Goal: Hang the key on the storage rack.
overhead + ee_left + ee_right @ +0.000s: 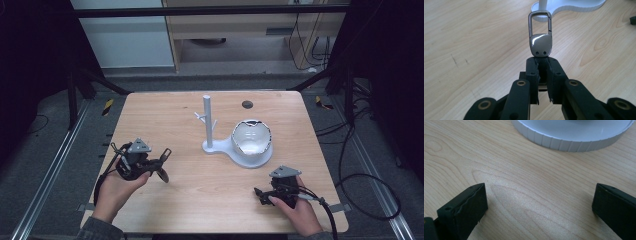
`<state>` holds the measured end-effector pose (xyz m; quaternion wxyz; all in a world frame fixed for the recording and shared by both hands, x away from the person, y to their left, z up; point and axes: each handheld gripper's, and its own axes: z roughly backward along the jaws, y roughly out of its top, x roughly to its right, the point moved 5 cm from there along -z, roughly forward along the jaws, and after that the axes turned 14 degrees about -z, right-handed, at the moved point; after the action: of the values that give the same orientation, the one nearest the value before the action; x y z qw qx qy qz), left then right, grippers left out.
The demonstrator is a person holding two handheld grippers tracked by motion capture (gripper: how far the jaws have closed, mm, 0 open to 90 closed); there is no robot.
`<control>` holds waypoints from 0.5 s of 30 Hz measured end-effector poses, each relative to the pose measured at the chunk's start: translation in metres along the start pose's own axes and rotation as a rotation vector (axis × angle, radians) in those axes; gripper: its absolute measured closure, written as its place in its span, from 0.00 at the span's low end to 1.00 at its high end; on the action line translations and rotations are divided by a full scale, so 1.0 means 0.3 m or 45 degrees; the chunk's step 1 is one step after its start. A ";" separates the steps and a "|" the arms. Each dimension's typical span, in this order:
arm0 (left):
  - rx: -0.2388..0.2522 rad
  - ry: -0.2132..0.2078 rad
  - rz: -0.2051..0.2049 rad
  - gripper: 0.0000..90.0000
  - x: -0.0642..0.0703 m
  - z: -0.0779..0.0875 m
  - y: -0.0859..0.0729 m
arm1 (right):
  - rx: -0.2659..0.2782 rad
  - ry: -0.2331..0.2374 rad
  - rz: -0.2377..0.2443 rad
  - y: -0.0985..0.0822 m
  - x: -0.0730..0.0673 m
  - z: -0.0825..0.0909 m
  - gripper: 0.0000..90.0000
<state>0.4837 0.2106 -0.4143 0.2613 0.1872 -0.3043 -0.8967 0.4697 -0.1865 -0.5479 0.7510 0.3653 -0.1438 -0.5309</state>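
hand-held gripper [543,65] clamps metal key clip [540,40] | white stand base [574,6] beyond

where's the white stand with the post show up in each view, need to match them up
High view: the white stand sits mid-table, post upright at its left end, round dish at its right.
Left gripper view: its base edge and post foot lie along the top, beyond the metal clip in the left gripper.
Right gripper view: its ribbed round rim curves along the top.
Shared landmark: the wooden table.

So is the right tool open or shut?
Open. The right tool has its jaws wide apart over bare table, nothing between them.
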 end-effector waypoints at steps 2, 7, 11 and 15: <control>0.012 0.007 -0.002 0.89 -0.002 0.001 0.013 | 0.000 -0.001 0.000 0.000 0.000 0.000 0.00; 0.030 0.015 -0.007 0.89 0.001 -0.003 0.041 | 0.000 0.000 0.000 0.000 0.000 0.000 0.00; 0.039 0.011 -0.015 0.89 0.009 -0.009 0.063 | 0.000 0.000 0.000 0.000 0.000 0.000 0.00; 0.041 0.017 -0.033 0.89 0.015 -0.011 0.090 | 0.000 -0.001 0.000 0.000 0.000 0.000 0.01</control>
<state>0.4913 0.1880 -0.4002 0.2485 0.2014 -0.3146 -0.8937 0.4696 -0.1865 -0.5479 0.7510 0.3652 -0.1439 -0.5310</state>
